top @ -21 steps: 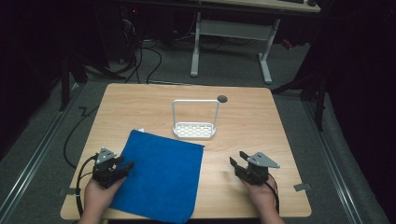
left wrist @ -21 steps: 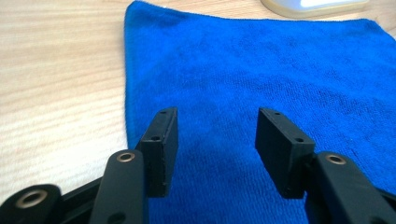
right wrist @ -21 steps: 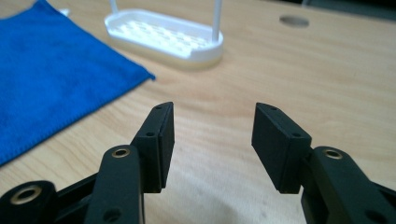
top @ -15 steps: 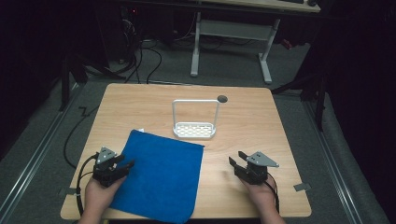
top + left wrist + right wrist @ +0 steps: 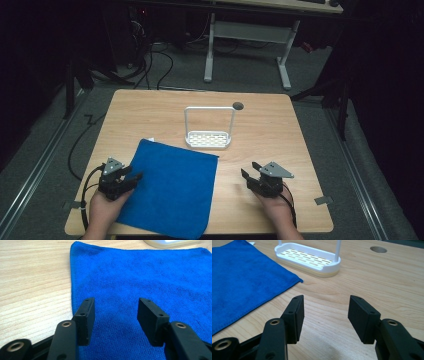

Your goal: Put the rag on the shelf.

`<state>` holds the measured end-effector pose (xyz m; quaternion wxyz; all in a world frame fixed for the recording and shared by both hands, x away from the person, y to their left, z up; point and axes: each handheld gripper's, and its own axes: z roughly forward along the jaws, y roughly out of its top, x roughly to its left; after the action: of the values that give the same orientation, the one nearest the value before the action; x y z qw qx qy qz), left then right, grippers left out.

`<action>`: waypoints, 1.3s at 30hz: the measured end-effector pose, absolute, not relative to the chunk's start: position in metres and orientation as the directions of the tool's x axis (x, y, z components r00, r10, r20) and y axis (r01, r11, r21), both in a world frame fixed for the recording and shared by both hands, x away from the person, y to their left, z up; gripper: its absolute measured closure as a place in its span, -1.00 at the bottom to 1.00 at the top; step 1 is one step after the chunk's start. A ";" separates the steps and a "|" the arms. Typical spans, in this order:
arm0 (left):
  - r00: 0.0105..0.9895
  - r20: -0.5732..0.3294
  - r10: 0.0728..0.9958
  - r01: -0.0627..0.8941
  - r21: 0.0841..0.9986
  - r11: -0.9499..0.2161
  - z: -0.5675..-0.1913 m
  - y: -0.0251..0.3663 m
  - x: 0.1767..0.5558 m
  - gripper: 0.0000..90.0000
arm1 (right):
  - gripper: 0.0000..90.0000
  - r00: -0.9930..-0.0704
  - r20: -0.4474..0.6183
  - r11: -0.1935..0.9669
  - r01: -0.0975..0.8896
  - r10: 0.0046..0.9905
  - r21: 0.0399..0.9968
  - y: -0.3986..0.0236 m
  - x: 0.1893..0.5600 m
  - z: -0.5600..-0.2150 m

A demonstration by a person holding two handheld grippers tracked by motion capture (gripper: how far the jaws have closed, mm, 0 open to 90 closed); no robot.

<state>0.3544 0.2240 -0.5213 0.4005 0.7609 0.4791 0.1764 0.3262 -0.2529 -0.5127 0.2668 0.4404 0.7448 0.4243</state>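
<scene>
two grippers (jaws apart): left gripper (image 5: pixel 131 176) over cloth (image 5: pixel 170 187) edge, right gripper (image 5: pixel 250 172) over table (image 5: pixel 280 135).

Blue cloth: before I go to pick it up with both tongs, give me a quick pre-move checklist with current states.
1. Left tongs open: ok.
2. Right tongs open: ok.
3. Left tongs over the blue microfibre cloth, near its left edge: ok.
4. Right tongs over the cloth: not ok, they hover over the bare light wooden table.
5. Cloth lying flat, nothing on it: ok.
6. White slotted plastic rack with hoop handle clear of the cloth's far corner: cannot tell, very close.
</scene>
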 end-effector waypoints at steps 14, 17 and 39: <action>0.462 -0.116 0.879 0.591 0.779 -0.208 -0.522 0.230 0.347 0.09 | 0.13 -0.570 -0.040 0.321 0.402 0.821 0.858 -0.216 0.321 -0.510; 0.458 -0.105 0.883 0.583 0.785 -0.209 -0.522 0.233 0.345 0.09 | 0.15 -0.590 -0.042 0.335 0.398 0.807 0.854 -0.208 0.320 -0.511; 0.514 -0.072 0.855 0.620 0.720 -0.312 -0.526 0.233 0.328 0.82 | 1.00 -0.763 0.013 0.474 0.415 0.647 0.776 -0.153 0.318 -0.522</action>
<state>0.3282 0.2326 -0.5264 0.3576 0.7931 0.4649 0.1645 0.3184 -0.1528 -0.5219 0.1425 0.3136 0.8466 0.4058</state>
